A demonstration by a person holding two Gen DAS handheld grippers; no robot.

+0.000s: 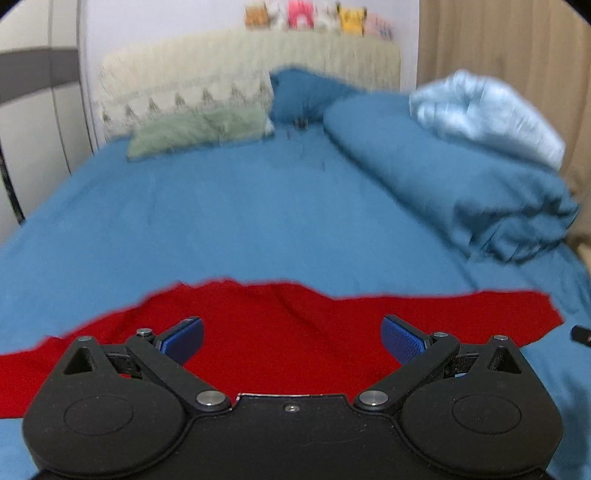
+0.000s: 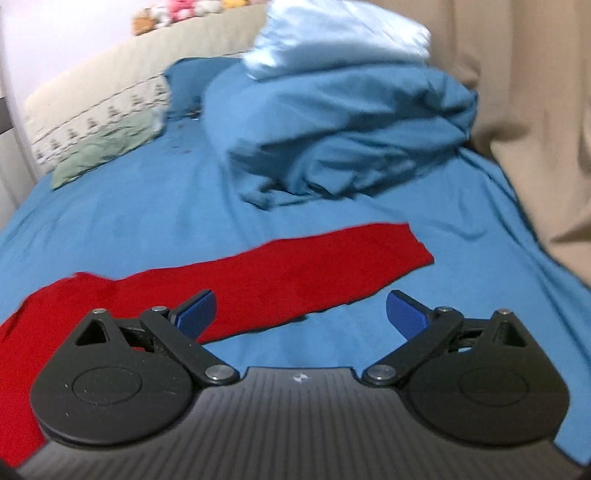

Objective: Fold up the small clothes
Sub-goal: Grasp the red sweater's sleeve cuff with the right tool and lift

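Note:
A red garment (image 1: 288,332) lies spread flat on the blue bed sheet (image 1: 221,221). In the left wrist view it stretches across the frame, one sleeve reaching right. My left gripper (image 1: 291,338) is open and empty, hovering over the middle of the garment. In the right wrist view the red garment (image 2: 295,273) shows its long sleeve running up to the right. My right gripper (image 2: 301,314) is open and empty, above the sleeve's near edge, left finger over red cloth, right finger over the blue sheet (image 2: 461,266).
A bunched blue duvet (image 1: 443,173) with a light blue pillow (image 1: 484,114) lies at the right. A green pillow (image 1: 199,133) and patterned pillow lie by the headboard, plush toys (image 1: 314,16) on top. A beige curtain (image 2: 535,110) hangs at right.

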